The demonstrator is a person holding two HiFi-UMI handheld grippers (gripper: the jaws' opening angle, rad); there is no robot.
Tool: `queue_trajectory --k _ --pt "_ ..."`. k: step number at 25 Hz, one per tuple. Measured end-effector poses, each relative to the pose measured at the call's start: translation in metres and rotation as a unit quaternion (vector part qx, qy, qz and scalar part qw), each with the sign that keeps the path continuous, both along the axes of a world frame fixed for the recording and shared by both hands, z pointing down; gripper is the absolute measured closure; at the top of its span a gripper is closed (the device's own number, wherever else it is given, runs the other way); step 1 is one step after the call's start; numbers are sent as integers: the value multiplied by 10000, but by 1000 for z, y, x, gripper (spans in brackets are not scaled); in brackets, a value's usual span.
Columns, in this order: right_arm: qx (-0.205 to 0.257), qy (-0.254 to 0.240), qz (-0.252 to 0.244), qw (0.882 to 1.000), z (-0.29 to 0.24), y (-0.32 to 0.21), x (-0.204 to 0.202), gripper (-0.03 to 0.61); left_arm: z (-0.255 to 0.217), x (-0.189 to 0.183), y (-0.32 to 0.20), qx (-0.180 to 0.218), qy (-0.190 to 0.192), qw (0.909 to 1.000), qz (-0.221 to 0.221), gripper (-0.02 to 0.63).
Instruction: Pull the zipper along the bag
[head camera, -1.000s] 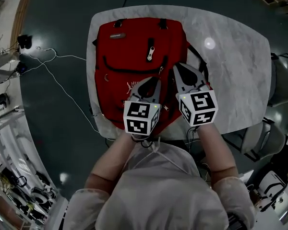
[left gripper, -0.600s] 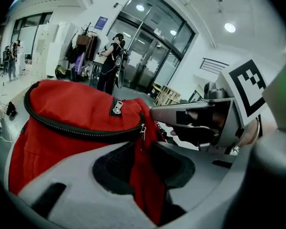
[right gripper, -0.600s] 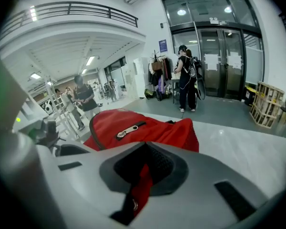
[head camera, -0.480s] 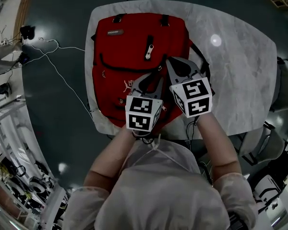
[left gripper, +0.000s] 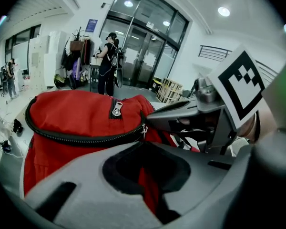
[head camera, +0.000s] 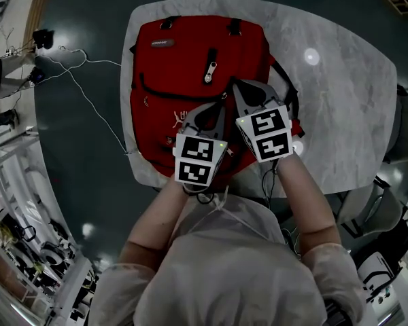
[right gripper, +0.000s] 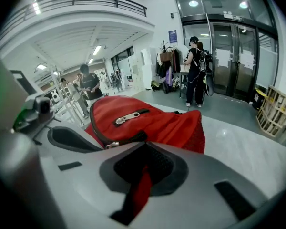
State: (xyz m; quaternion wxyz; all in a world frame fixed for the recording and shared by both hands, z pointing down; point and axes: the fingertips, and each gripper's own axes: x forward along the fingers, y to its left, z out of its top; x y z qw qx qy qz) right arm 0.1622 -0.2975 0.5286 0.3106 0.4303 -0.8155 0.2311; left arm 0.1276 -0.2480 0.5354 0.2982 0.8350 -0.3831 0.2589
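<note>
Red fabric backpack (head camera: 183, 60) on marble tabletop (head camera: 340, 100), frame centre. Left tongs (head camera: 221, 107), right tongs (head camera: 236, 85) closed by its black zipper (left gripper: 86, 138); shallow grip may slip.

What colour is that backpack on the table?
The backpack is red, with a black zipper; the head view shows it best.

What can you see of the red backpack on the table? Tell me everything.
The red backpack lies flat, front up, on the marbled table, top end away from the person. It looks like nylon. A short zipper with a metal pull sits above a long curved black zipper. The left claw and right claw, both closed, meet it near that zipper's right end.
</note>
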Motion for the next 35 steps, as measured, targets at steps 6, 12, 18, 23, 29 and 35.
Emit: queue_trajectory --k 6,12,18,23,29,35 --pt "-43 44 -107 9999 7 0 -2 551 -4 -6 3 87 -104 9998 132 592" --pt "-77 137 -205 9997 12 -2 -2 551 -6 -15 6 257 -430 9982 342 592" --pt "-29 109 -90 9999 4 -1 -1 551 -8 -21 9 193 -406 9985 326 592" --pt "249 -451 86 9986 -26 3 -16 551 -7 -18 9 107 -264 9991 320 592" --pt "78 -114 -128 9998 -9 3 -26 551 -5 -21 10 64 -251 9990 358 592" --pt "-63 246 -369 9990 6 2 -32 551 3 -32 10 26 -418 9980 474 594"
